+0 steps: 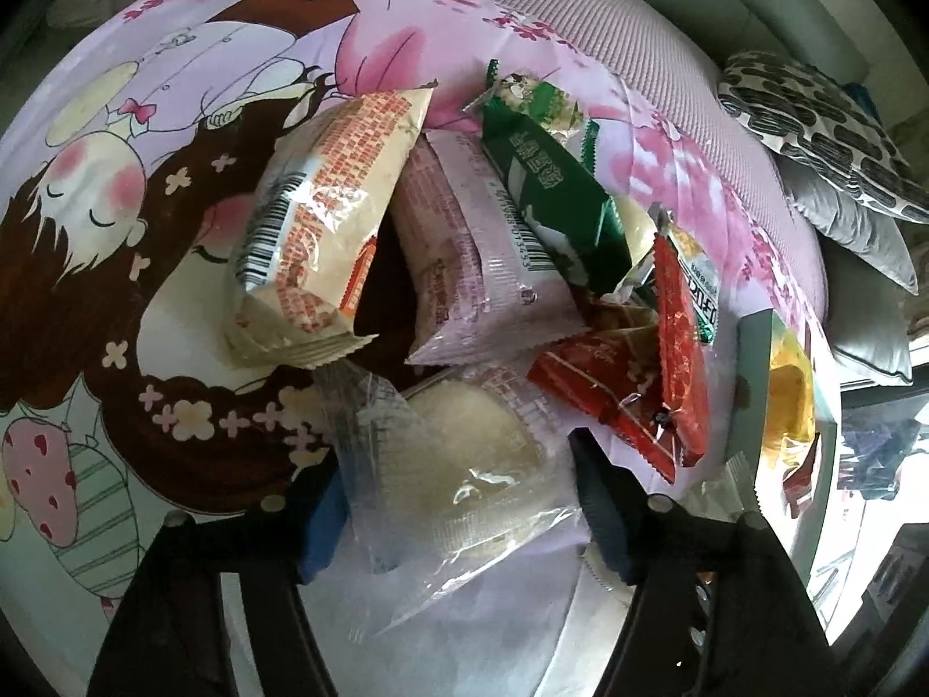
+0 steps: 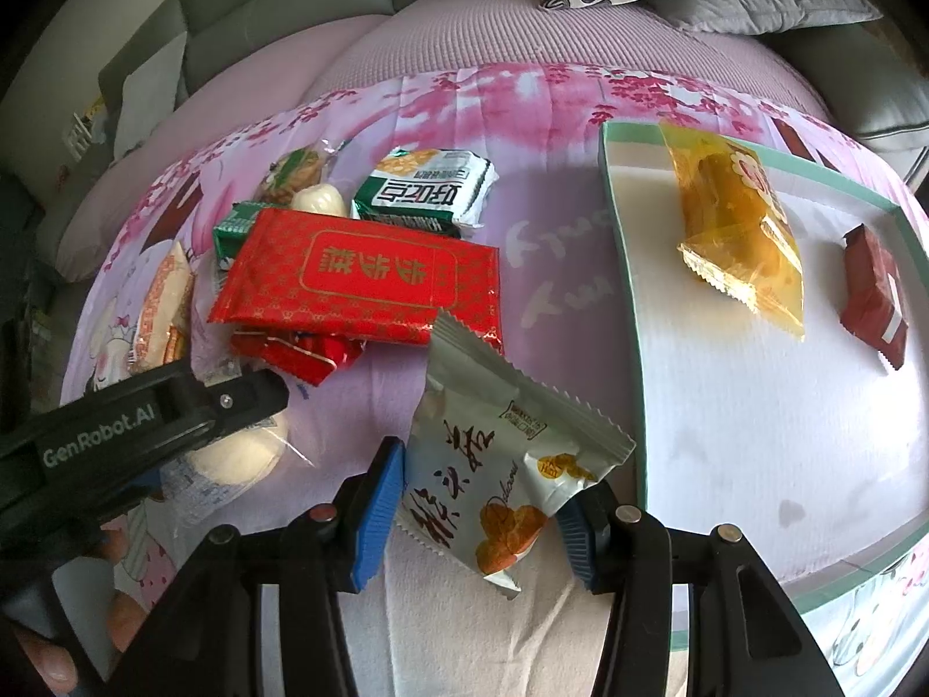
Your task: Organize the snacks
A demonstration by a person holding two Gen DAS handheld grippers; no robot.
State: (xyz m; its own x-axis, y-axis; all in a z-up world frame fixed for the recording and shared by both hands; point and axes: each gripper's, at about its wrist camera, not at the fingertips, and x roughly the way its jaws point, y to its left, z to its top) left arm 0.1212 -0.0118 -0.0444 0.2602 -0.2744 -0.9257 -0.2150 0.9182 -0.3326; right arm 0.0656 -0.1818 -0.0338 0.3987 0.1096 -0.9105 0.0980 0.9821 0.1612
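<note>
My left gripper (image 1: 461, 523) points down over a pale round bun in a clear wrapper (image 1: 476, 464); both blue pads touch the wrapper's sides. Beyond it lies a snack pile: a cream packet with orange print (image 1: 325, 203), a pink packet (image 1: 476, 244), a green one (image 1: 551, 191) and red ones (image 1: 615, 383). My right gripper (image 2: 479, 523) is shut on a silver packet with orange print (image 2: 493, 464), held upright left of the white tray (image 2: 621, 290). The tray holds a yellow packet (image 2: 743, 232) and a dark red one (image 2: 877, 302). The left gripper (image 2: 255, 406) shows over the bun (image 2: 238, 459).
Everything lies on a cartoon-print cloth (image 1: 174, 232) over a pink sofa seat (image 2: 464, 40). A large red packet (image 2: 360, 273) and a green-white one (image 2: 429, 186) top the pile. Patterned and grey cushions (image 1: 824, 133) sit at the back. A person's hand (image 2: 52, 662) holds the left gripper.
</note>
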